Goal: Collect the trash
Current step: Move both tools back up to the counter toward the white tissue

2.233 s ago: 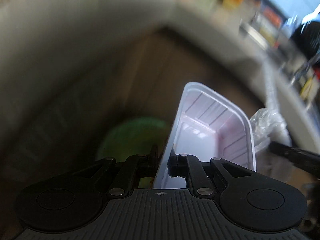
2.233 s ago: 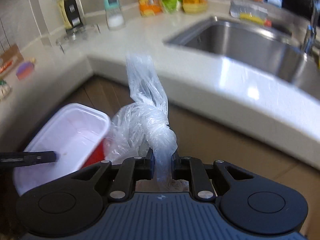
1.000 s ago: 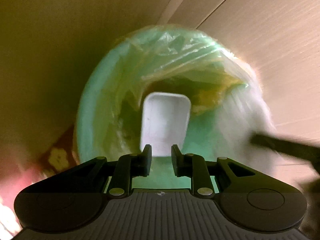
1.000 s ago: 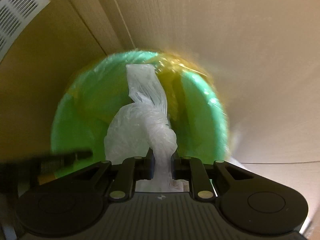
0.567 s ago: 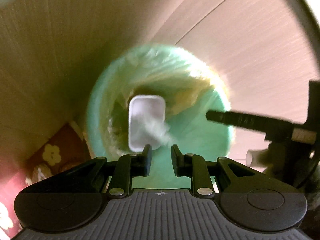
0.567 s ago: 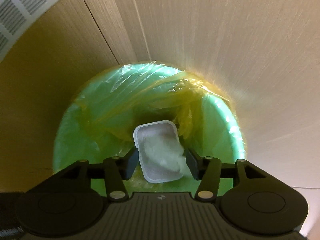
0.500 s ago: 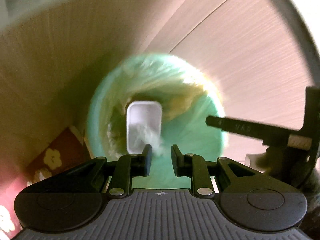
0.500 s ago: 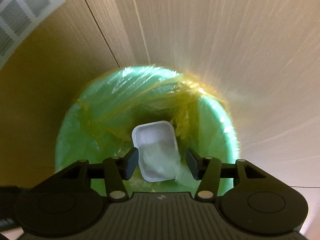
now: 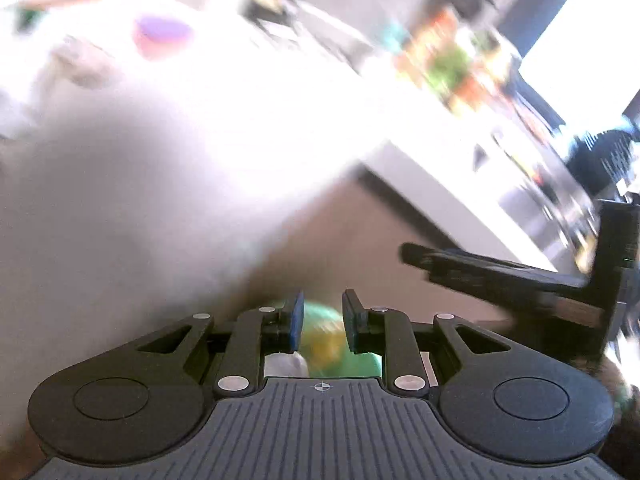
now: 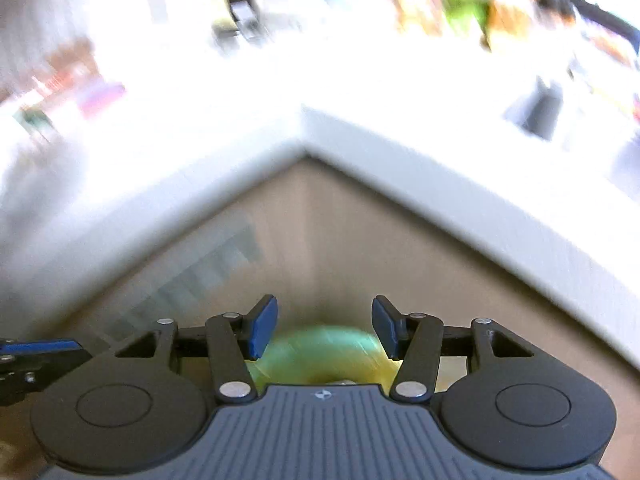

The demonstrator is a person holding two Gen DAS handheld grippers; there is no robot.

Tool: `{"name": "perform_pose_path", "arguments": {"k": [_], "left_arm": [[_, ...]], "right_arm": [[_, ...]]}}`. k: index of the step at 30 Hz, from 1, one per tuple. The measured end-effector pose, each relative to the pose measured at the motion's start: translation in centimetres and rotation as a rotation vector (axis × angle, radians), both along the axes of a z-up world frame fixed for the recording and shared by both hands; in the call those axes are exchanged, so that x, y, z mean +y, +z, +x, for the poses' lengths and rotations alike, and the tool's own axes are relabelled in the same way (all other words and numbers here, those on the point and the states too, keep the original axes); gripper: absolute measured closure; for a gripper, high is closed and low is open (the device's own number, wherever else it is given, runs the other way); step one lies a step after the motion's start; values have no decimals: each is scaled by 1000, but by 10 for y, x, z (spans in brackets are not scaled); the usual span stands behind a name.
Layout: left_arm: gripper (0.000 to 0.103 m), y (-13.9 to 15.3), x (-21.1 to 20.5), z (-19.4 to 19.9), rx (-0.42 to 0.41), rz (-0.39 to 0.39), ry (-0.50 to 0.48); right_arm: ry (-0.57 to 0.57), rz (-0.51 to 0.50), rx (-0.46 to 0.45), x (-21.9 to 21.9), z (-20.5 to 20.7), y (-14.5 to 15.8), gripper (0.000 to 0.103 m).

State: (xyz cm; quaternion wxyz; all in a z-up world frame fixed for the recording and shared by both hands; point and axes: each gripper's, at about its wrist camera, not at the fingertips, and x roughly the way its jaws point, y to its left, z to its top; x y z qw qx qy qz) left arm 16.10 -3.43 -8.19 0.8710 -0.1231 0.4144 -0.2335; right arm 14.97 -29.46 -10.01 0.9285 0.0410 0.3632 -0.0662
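Both views heavily motion-blurred. Left gripper (image 9: 320,320): fingers a little apart, nothing between the pads; through the gap the green bin (image 9: 340,344) shows low and small, with a yellow liner and a white scrap (image 9: 286,364) at its left edge, too blurred to identify. Right gripper (image 10: 324,326): fingers well apart, empty, no contact with anything. Right jaws have just been opening, with nothing left between them. In the right wrist view the bin (image 10: 320,354) sits on the floor directly below, in the inner corner where two wood-fronted cabinet faces (image 10: 360,248) meet. The white desk (image 10: 400,140) wraps that corner above the bin; its top is overexposed. Blurred orange and green packets (image 10: 460,0) stand along the back of the desk, a dark bottle-like shape (image 10: 240,4) to their left, the sink opening (image 10: 540,112) at right. A purple and pink item (image 9: 162,36) lies on the desk in the left wrist view. The right gripper's black body (image 9: 520,280) enters that view from the right edge; the left gripper's blue-padded finger (image 10: 40,348) shows at the left edge of the right wrist view. Trash is not in either gripper.
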Motion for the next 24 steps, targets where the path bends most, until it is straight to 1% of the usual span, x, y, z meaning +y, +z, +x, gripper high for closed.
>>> {"name": "perform_pose_path", "arguments": {"k": [3, 5, 6, 8, 11, 13, 16, 18, 20, 24], "left_arm": [[79, 20, 49, 1, -17, 14, 144], [79, 24, 81, 1, -11, 35, 231], [79, 25, 97, -1, -5, 50, 274], [79, 18, 124, 1, 10, 80, 340], [79, 20, 166, -2, 20, 91, 415], [79, 22, 196, -7, 16, 92, 445], [79, 29, 231, -9, 0, 91, 473], [79, 28, 247, -12, -4, 71, 488], [79, 24, 256, -11, 3, 41, 489], [79, 18, 264, -9, 25, 2, 490]], "right_arm": [[89, 16, -83, 36, 12, 37, 45], [182, 27, -112, 69, 24, 52, 43], [231, 34, -114, 87, 31, 57, 42], [346, 60, -106, 125, 46, 63, 41], [493, 75, -84, 191, 69, 69, 41], [576, 39, -75, 240, 80, 70, 41], [687, -12, -86, 297, 94, 68, 39], [716, -40, -85, 325, 106, 59, 39], [736, -65, -62, 346, 117, 51, 39], [742, -121, -2, 372, 135, 34, 39]]}}
